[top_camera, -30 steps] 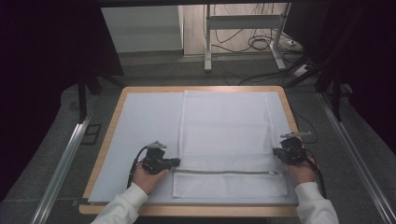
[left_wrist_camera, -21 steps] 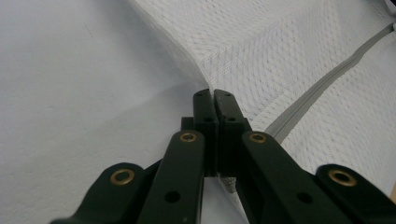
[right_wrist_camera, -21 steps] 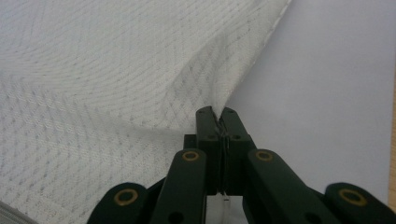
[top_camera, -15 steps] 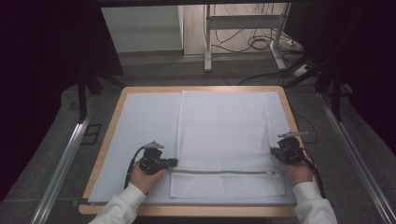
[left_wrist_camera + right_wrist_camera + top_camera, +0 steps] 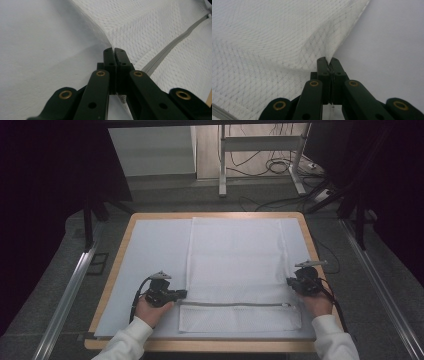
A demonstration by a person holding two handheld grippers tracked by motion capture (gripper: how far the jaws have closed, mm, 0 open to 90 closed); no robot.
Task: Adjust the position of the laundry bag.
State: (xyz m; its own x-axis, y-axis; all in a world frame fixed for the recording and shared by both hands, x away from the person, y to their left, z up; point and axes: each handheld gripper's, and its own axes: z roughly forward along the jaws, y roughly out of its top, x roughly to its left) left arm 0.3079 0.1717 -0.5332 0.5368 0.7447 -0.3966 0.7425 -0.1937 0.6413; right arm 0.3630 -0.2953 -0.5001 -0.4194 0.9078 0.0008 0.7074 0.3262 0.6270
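White mesh bag (image 5: pixel 240 265) – zip near front, flat

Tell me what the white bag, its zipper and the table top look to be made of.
Bag: looks like white synthetic mesh, matte; the left gripper view shows a fine dotted knit weave.
Zipper: grey, probably plastic coil on fabric tape; too small to be sure.
Table: pale wood or wood-look rim, satin finish.
Sheet covering the table: a smooth, matte, pale grey-white surface, possibly paper or vinyl.

From above, my table (image 5: pixel 150 245) is lit evenly and softly while the room around it falls nearly black. Up close my own jaws blur at the bottom edge, dark against pale, sharply woven mesh cloth (image 5: pixel 140 27) with faint grey shadows.
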